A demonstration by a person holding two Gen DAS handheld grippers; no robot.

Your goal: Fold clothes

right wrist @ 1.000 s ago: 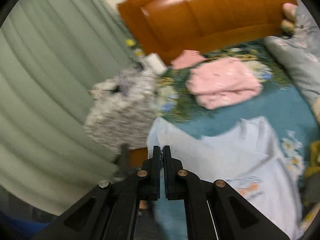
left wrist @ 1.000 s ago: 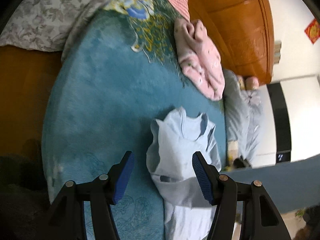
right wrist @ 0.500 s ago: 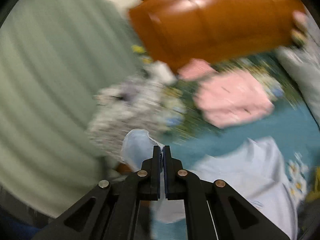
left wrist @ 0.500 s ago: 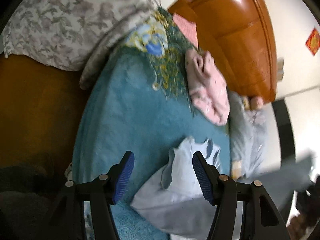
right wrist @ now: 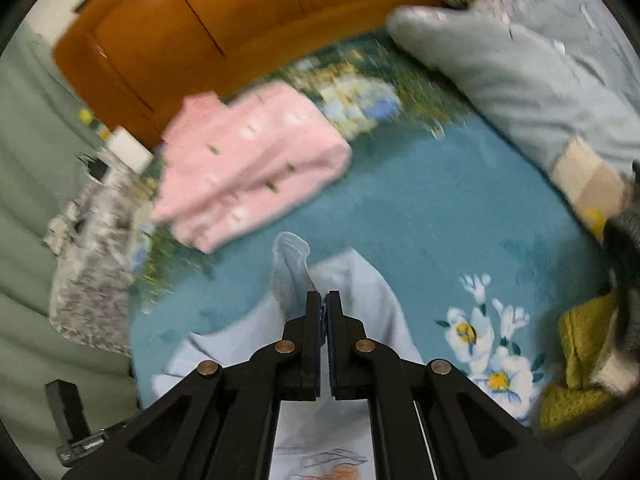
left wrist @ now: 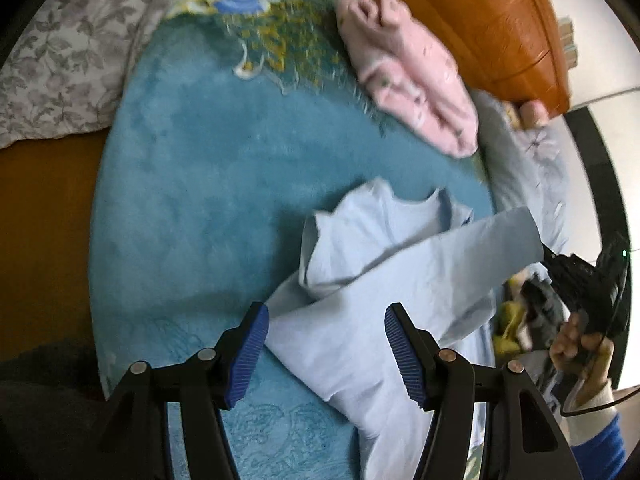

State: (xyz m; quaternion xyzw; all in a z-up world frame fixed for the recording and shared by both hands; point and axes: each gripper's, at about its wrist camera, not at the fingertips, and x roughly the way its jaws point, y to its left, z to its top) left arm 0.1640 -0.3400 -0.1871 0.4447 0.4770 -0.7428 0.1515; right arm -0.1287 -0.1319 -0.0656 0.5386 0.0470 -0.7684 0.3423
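Your right gripper (right wrist: 324, 300) is clamped on the sleeve (left wrist: 472, 256) of the light blue shirt (left wrist: 380, 300); your left gripper (left wrist: 326, 344) hangs wide apart over it, gripping nothing, above the teal blanket (left wrist: 192, 184).

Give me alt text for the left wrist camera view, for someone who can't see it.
A light blue shirt lies on a teal blanket, one sleeve pulled across it by the shut right gripper. The open left gripper hovers over the shirt's lower part. A pink garment sits beyond, near a wooden headboard.
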